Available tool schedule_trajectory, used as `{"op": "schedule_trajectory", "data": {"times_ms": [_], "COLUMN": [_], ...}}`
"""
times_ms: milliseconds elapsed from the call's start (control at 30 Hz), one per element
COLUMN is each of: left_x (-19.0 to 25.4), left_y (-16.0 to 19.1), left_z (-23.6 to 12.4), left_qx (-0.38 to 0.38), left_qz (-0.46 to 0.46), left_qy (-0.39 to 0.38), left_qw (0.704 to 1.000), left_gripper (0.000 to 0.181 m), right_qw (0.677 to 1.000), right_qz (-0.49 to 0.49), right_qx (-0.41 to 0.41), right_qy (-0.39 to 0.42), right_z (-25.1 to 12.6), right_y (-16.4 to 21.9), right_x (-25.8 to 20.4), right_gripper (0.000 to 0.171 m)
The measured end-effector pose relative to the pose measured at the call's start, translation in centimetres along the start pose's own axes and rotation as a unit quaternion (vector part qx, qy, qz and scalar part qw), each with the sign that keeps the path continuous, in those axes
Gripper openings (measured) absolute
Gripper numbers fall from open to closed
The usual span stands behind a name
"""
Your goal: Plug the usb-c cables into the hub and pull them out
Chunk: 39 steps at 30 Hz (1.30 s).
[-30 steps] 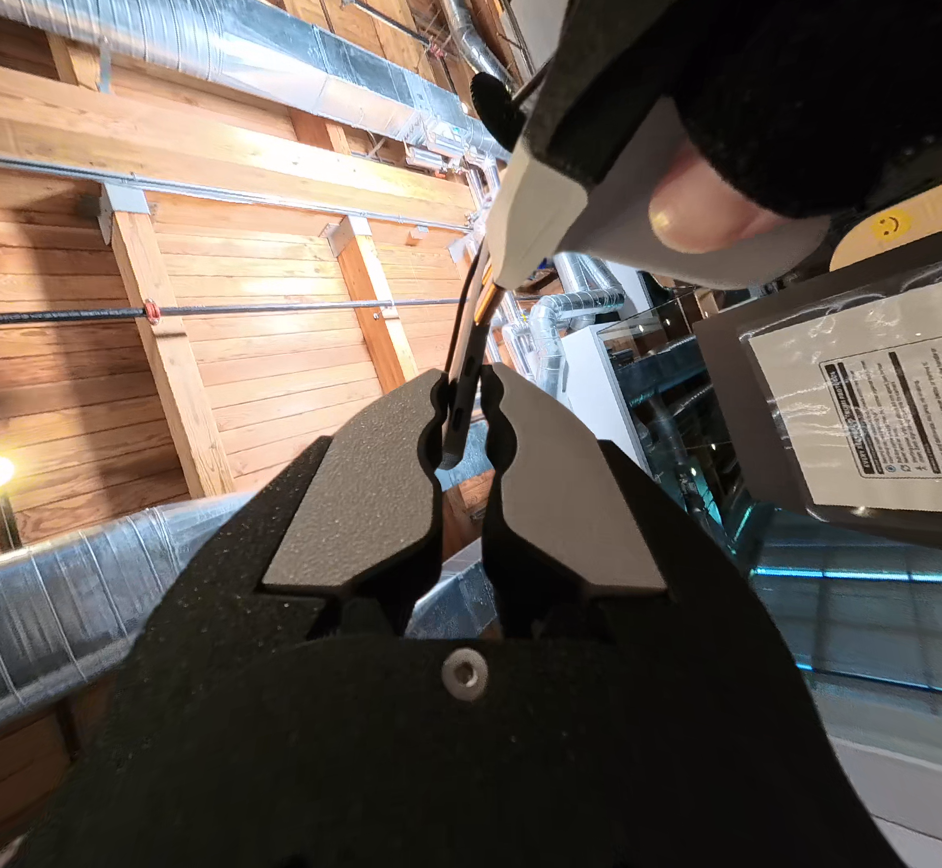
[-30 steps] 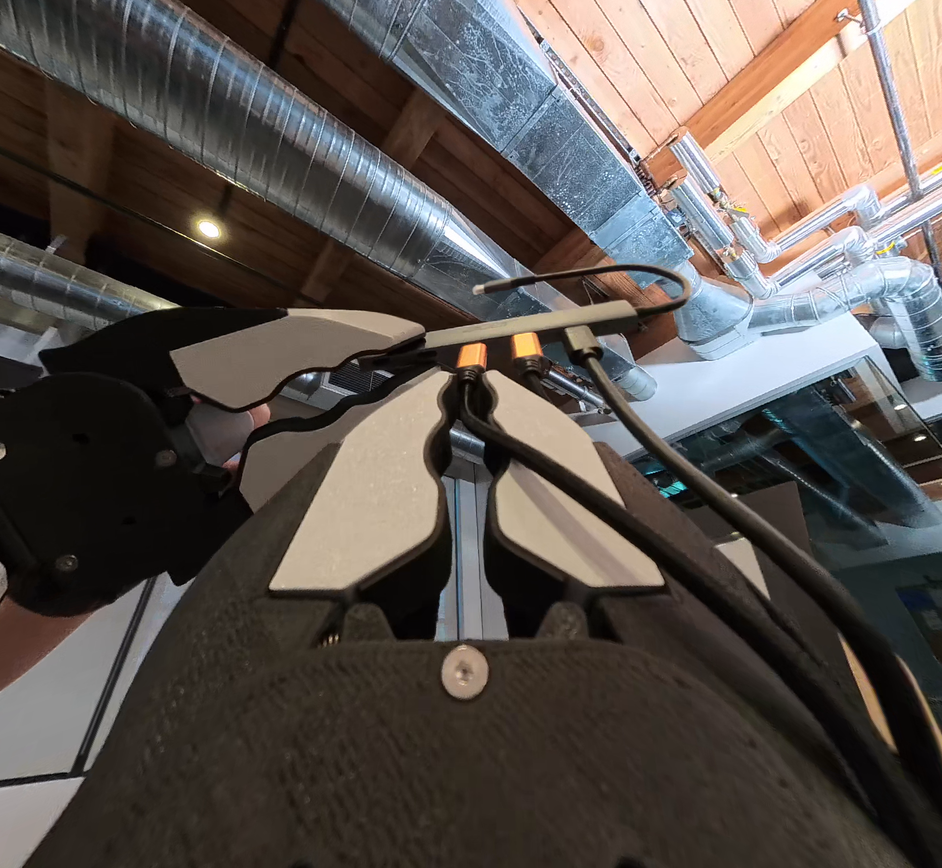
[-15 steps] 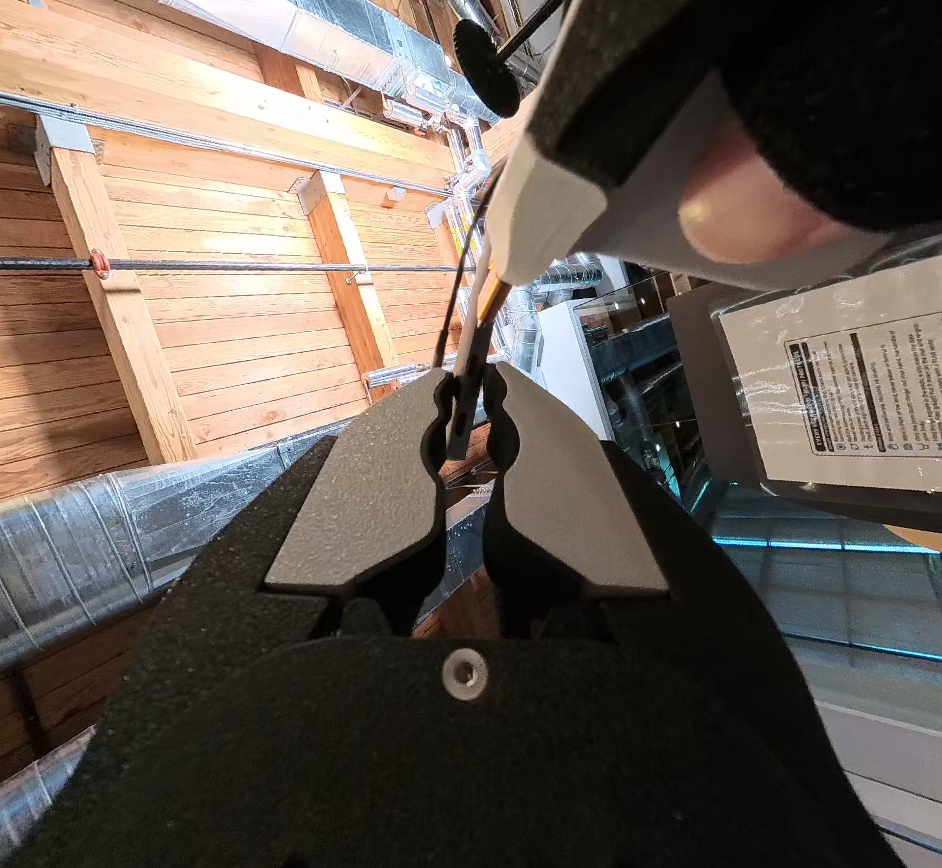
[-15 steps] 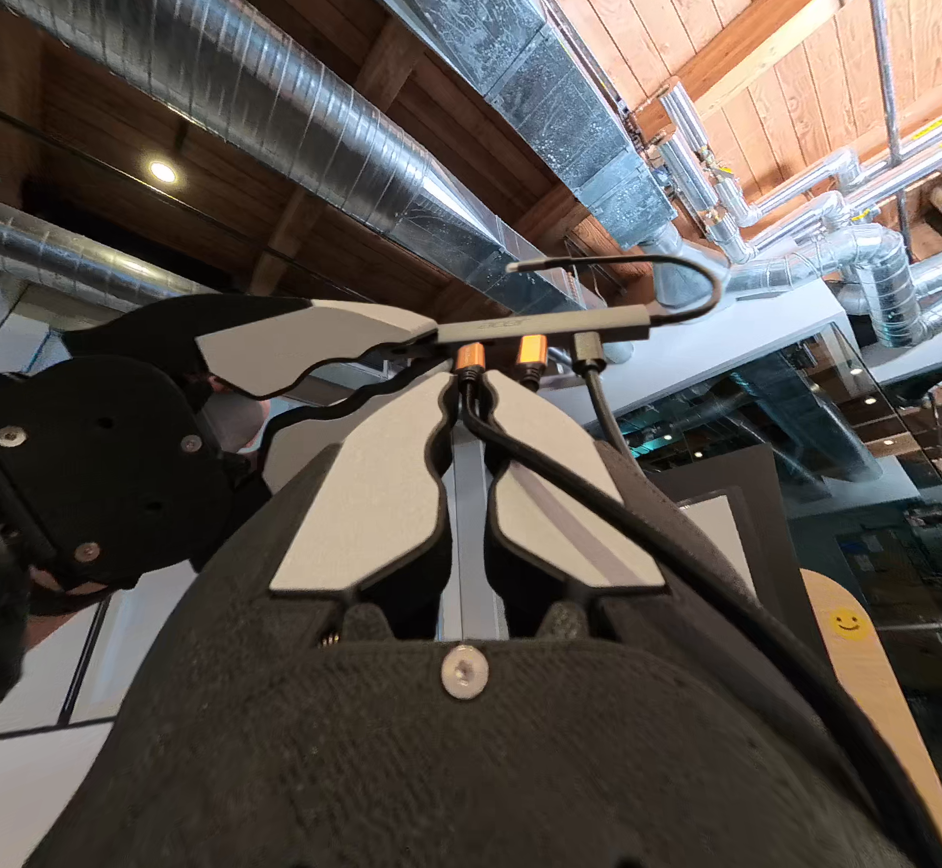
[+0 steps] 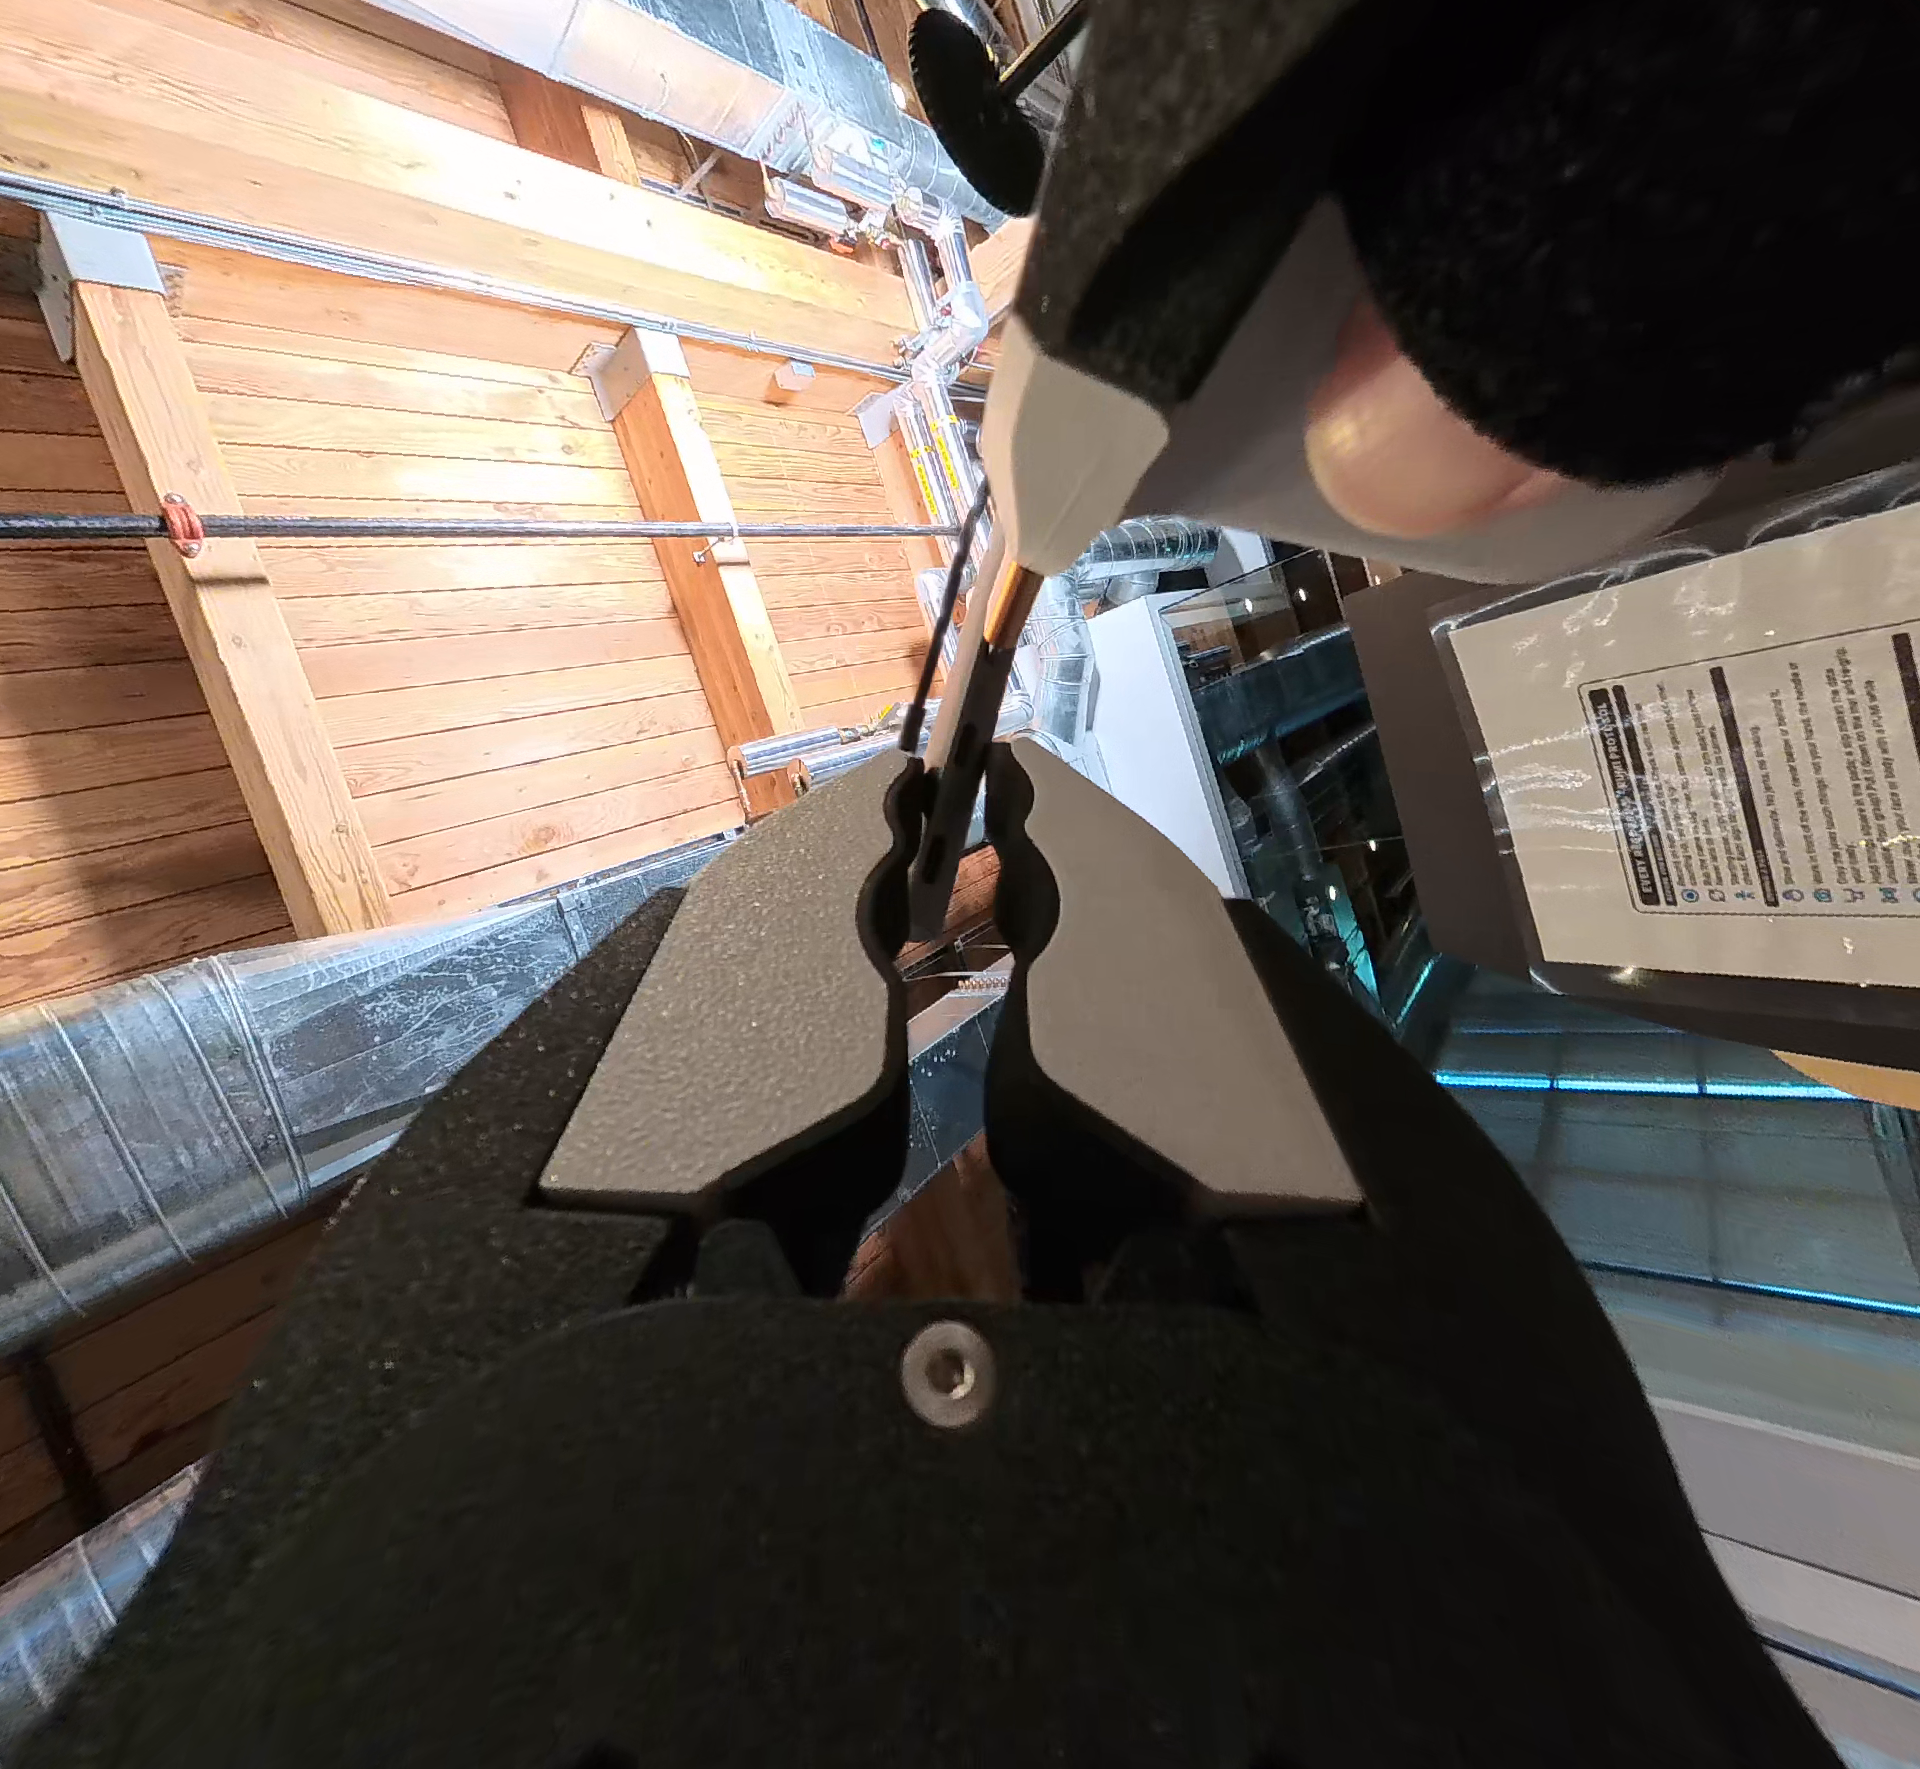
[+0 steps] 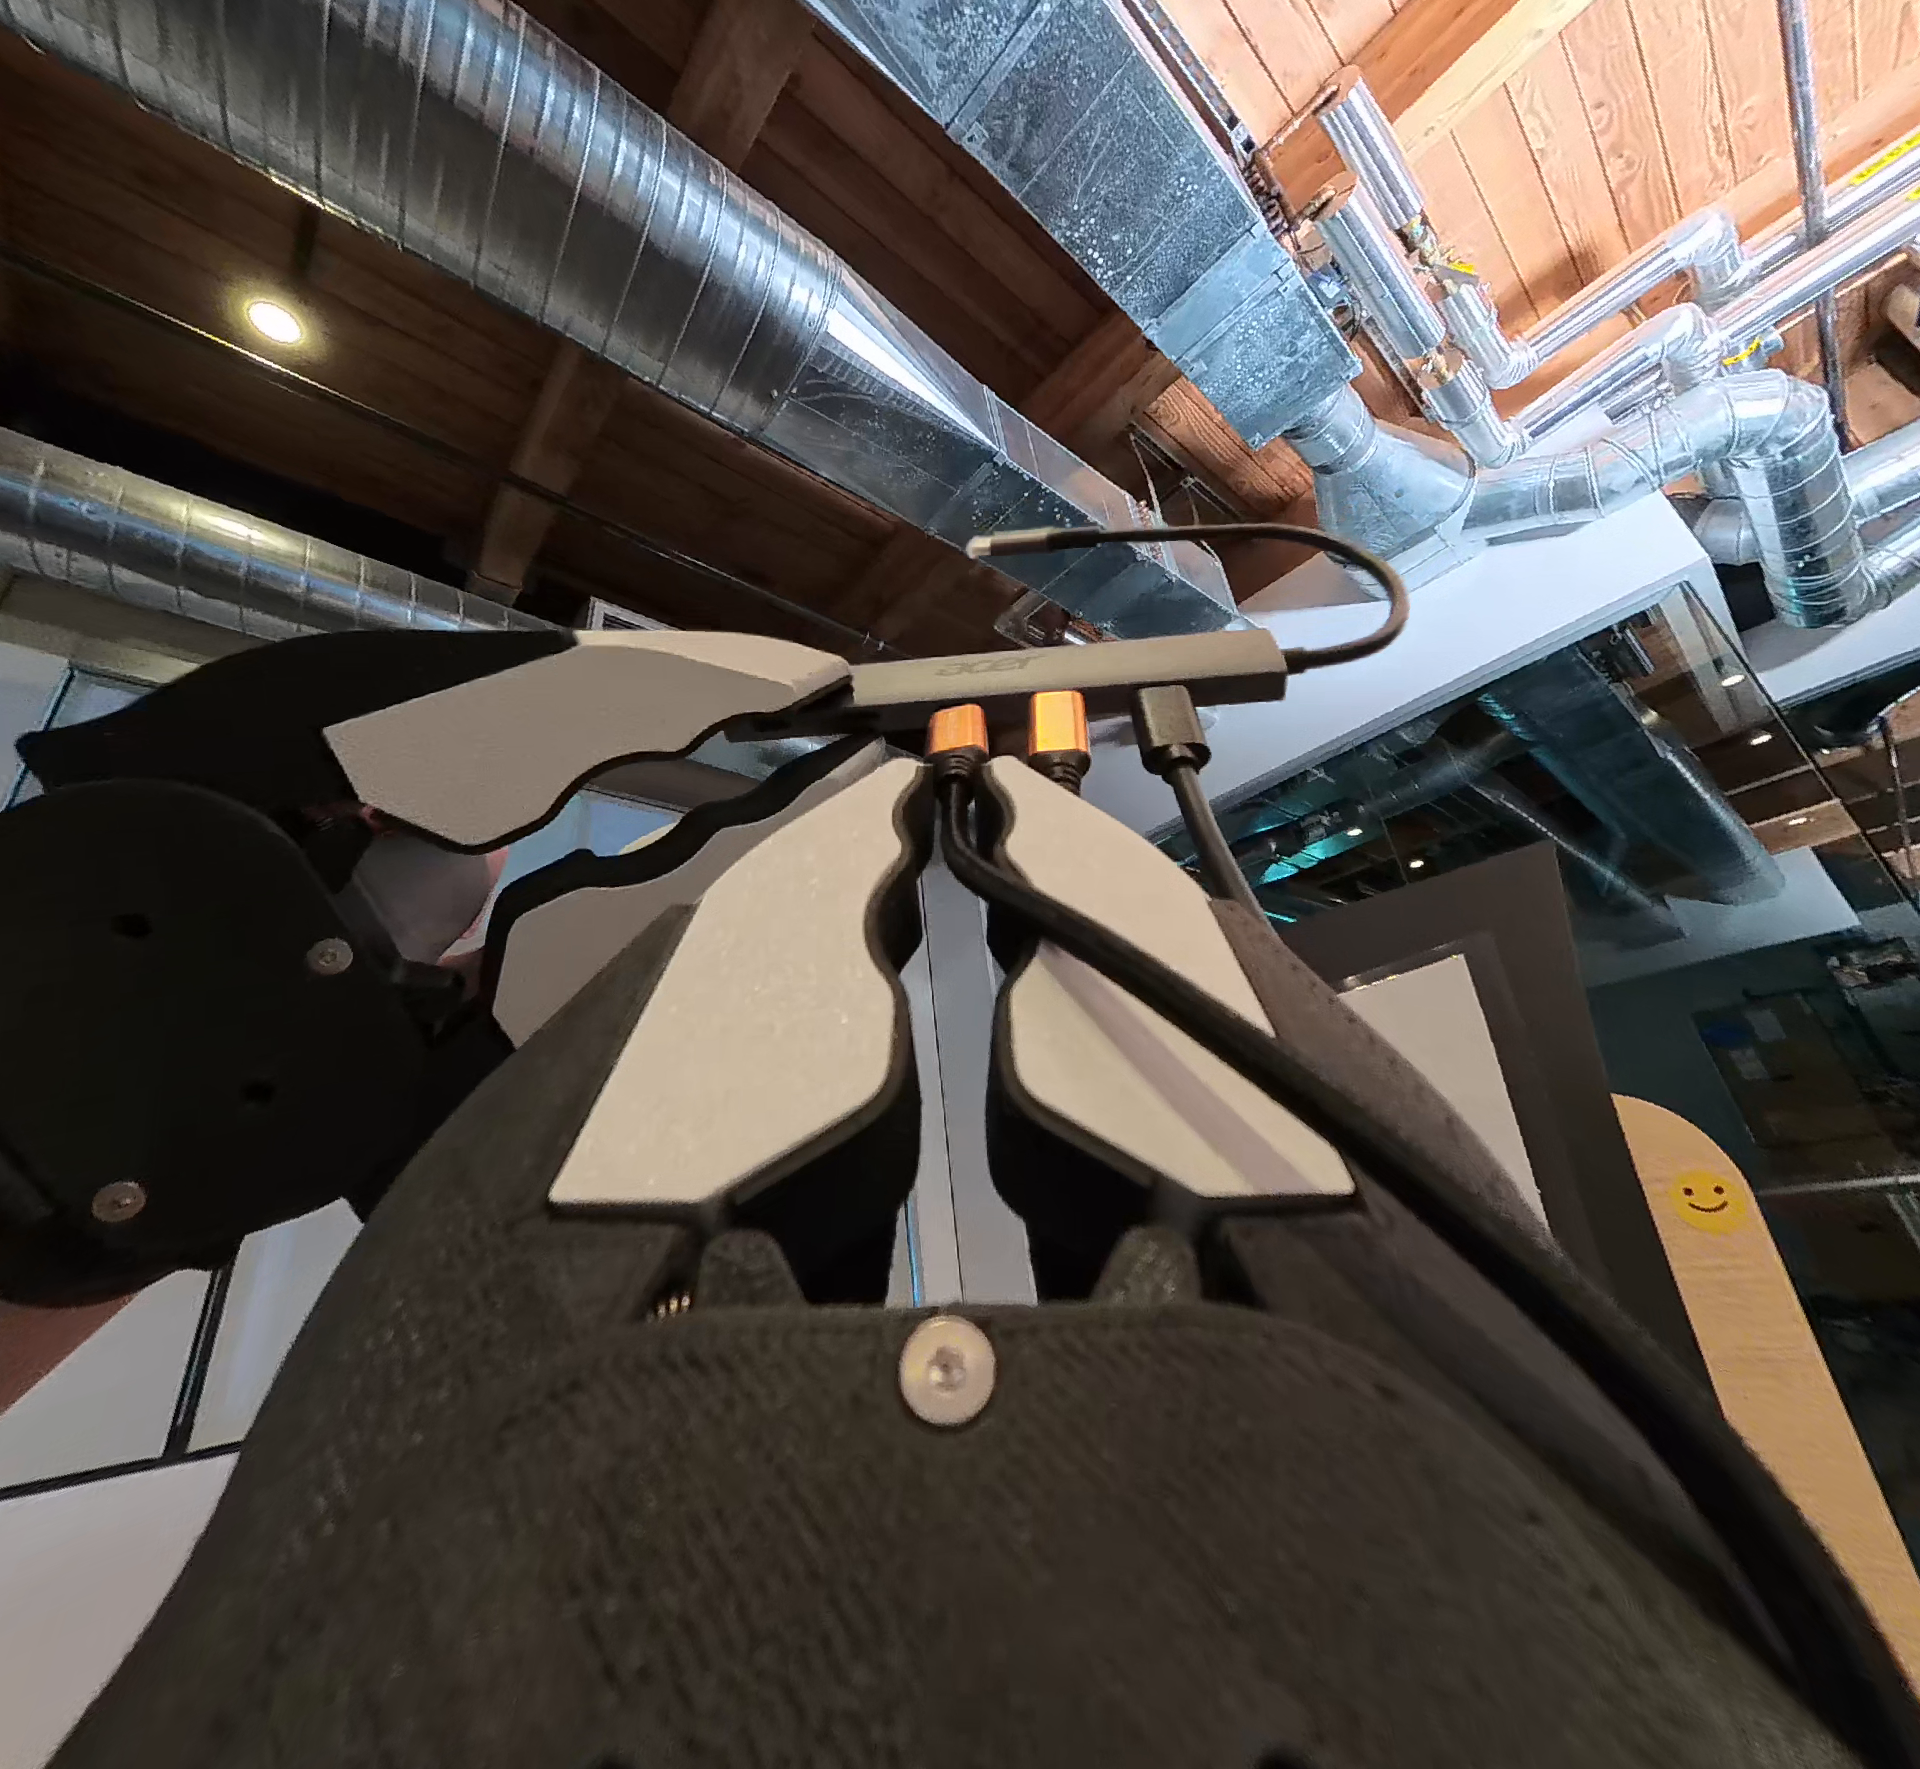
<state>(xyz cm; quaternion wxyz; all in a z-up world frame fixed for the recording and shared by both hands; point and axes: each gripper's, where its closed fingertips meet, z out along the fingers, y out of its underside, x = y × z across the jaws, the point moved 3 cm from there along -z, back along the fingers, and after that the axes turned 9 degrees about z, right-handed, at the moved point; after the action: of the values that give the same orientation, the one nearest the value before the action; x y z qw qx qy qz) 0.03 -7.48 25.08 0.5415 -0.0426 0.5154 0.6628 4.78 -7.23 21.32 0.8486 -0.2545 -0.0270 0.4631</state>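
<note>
Both grippers are raised toward the ceiling. My left gripper [image 5: 951, 784] is shut on one end of the slim grey hub [image 5: 961, 774], seen edge-on; it also shows in the right wrist view [image 6: 821, 711]. The hub [image 6: 1060, 670] lies level, with two orange-collared usb-c plugs and one black plug [image 6: 1169, 717] seated in its side. My right gripper [image 6: 956, 784] is shut on the cable just below the left orange plug [image 6: 958, 732]. The second orange plug [image 6: 1058, 722] sits beside it. The hub's own short lead [image 6: 1351, 597] curls back over it.
Silver ducts [image 6: 520, 161] and wooden beams [image 5: 416, 576] fill the background. A dark board with a paper sheet [image 5: 1714, 763] is on the right. A wooden board with a smiley sticker [image 6: 1714, 1200] is at the right. A person's thumb [image 5: 1403, 462] rests on the right gripper. Left tips to right tips: about 4 centimetres.
Both grippers have swung together with the hub, so the ceiling background has shifted. All three plugs stay in the hub and both grips are unchanged.
</note>
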Motion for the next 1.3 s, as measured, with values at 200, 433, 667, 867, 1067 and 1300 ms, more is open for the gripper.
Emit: {"op": "schedule_trajectory", "data": {"times_ms": [200,433,667,867,1067,1300], "left_x": [-0.3,-1.0,-1.9,-2.3,-3.5,-4.3], "left_y": [-0.3,-0.7,-2.6,-2.8,-2.6,-2.6], "left_z": [0.1,0.3,0.4,0.5,-0.6,-1.6], "left_qx": [0.000,-0.001,0.017,0.016,0.021,0.021], "left_qz": [0.005,-0.005,-0.001,-0.002,-0.013,-0.034], "left_qy": [-0.003,0.002,-0.007,-0.014,-0.061,-0.079], "left_qw": [1.000,1.000,1.000,1.000,0.998,0.996], "left_gripper": [0.011,0.011,0.010,0.010,0.010,0.010], "right_qw": [1.000,0.999,0.993,0.994,0.990,0.985], "right_qz": [0.023,-0.006,0.047,0.002,-0.055,-0.085], "right_qx": [0.017,0.031,0.112,0.108,0.123,0.131], "right_qy": [-0.008,0.002,-0.003,-0.024,-0.052,-0.073], "right_z": [-0.1,-0.2,-1.3,-1.2,-1.4,-1.6], "right_y": [-0.5,-0.7,-1.8,-2.6,-3.6,-4.1], "right_x": [0.1,0.1,0.6,0.7,-0.6,-1.5], "right_gripper": [0.007,0.007,0.007,0.007,0.007,0.007]}}
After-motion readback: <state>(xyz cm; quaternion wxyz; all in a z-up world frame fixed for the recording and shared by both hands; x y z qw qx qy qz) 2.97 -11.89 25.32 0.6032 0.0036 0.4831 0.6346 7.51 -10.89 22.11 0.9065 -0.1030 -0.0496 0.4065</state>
